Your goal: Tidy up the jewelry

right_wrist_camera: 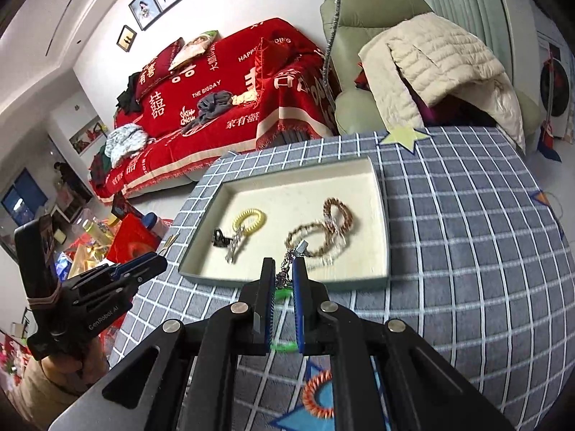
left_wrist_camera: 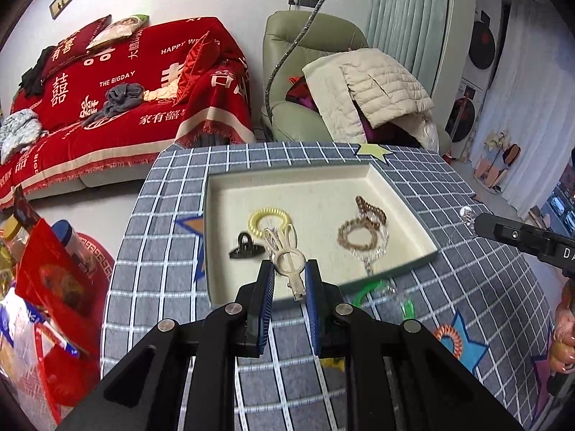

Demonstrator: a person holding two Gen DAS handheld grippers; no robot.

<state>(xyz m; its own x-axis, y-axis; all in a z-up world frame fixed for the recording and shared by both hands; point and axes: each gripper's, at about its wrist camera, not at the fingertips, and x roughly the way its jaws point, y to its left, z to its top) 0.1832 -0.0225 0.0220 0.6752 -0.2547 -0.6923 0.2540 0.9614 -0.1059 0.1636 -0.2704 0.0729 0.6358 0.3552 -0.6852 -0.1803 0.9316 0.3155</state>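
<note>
While my left tool (left_wrist_camera: 289,269) is hovering over the near rim of the tray (left_wrist_camera: 402,194), I am seeing its fingers pinching a cream hair clip (left_wrist_camera: 287,256), whose far end is blurring into the yellow coil tie (left_wrist_camera: 268,216) ahead of it. A black claw clip (left_wrist_camera: 244,246) is lying just left of that tip. My right tool (right_wrist_camera: 283,269) is closing on a thin chain (right_wrist_camera: 284,274); its links are too small and smeared to make out. Beaded bracelets (right_wrist_camera: 323,230) are lying in the tray just beyond that tool, tangled together. A green ring (right_wrist_camera: 284,345) is showing under its fingers, mostly hidden, and an orange coil tie (right_wrist_camera: 317,393) on the worktop (right_wrist_camera: 467,233) is being cut off by its arm.
</note>
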